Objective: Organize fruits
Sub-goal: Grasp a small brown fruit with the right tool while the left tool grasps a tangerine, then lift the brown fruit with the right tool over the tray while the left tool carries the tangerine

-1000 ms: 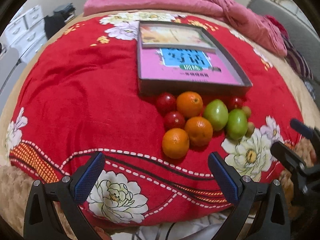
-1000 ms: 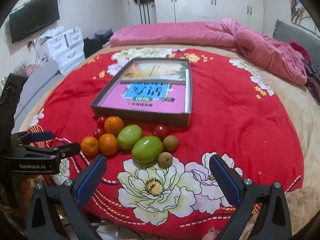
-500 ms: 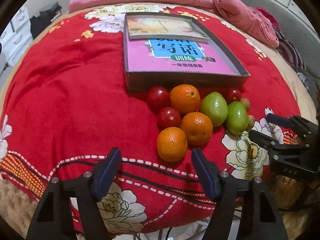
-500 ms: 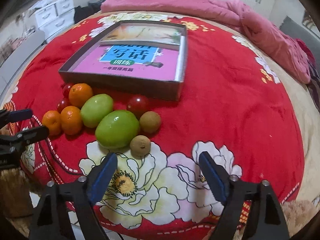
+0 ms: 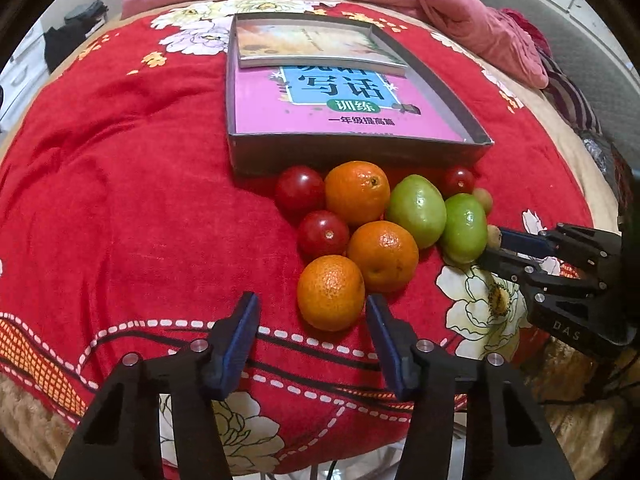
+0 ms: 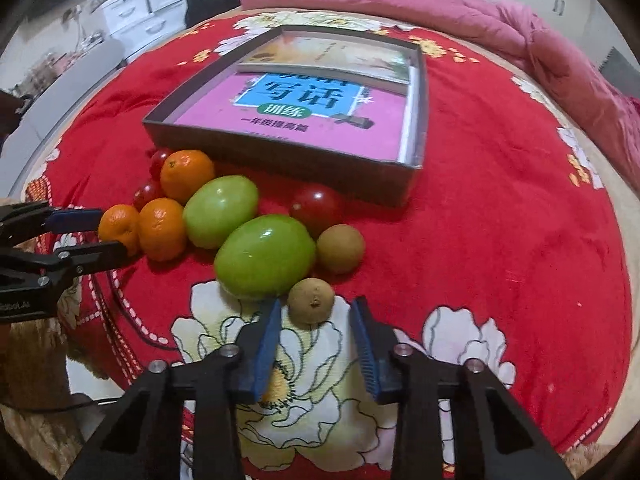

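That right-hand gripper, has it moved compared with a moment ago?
Yes. The right gripper has come down toward the red blanket and closer to the small brown fruit, which now sits between its jaws; they have just been closing.

both wrist views look steeply down, close over the fruit pile (image 5: 376,232) they share.

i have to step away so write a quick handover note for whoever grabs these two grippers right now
Left gripper: jaws just closing around the nearest orange, pads not yet pressing.
Right gripper: jaws just closing around the nearest small brown fruit, a gap still showing on each side.
Remaining fruits sit clustered on the red blanket in front of the box, which holds only books.
Done: nothing moved.
Left: grip, lift, sort all fruits.
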The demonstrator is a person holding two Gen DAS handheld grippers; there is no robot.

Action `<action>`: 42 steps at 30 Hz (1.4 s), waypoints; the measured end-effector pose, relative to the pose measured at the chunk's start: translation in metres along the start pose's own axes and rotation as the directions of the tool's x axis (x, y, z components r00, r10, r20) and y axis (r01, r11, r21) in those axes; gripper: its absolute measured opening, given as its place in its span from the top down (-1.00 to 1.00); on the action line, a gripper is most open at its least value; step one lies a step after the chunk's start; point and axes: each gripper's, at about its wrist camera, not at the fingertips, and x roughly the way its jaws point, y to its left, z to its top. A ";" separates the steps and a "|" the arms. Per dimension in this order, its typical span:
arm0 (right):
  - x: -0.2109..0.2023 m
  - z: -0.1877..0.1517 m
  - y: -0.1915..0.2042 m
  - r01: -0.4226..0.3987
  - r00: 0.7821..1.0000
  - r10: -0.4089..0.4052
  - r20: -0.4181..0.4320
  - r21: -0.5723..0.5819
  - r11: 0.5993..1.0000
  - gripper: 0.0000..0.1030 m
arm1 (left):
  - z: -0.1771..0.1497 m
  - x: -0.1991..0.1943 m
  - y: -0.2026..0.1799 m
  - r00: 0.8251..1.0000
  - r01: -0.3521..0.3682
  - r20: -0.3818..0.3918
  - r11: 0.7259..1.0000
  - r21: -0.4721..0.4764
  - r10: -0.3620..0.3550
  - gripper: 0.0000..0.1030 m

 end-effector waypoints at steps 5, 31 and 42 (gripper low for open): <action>0.002 0.002 0.003 -0.022 1.000 0.023 0.018 -0.026 0.999 0.53 | 0.004 0.004 0.000 1.000 0.014 -0.004 1.000 0.003 -0.014 -0.06; -0.043 0.008 -0.021 -0.123 0.964 0.102 0.246 0.070 0.990 0.53 | 0.016 -0.037 0.007 0.989 0.092 0.120 0.995 -0.035 -0.087 0.32; -0.050 0.019 -0.024 -0.130 0.946 0.103 0.308 0.068 0.989 0.53 | 0.049 -0.044 0.012 0.982 0.084 0.177 0.995 -0.058 -0.072 0.32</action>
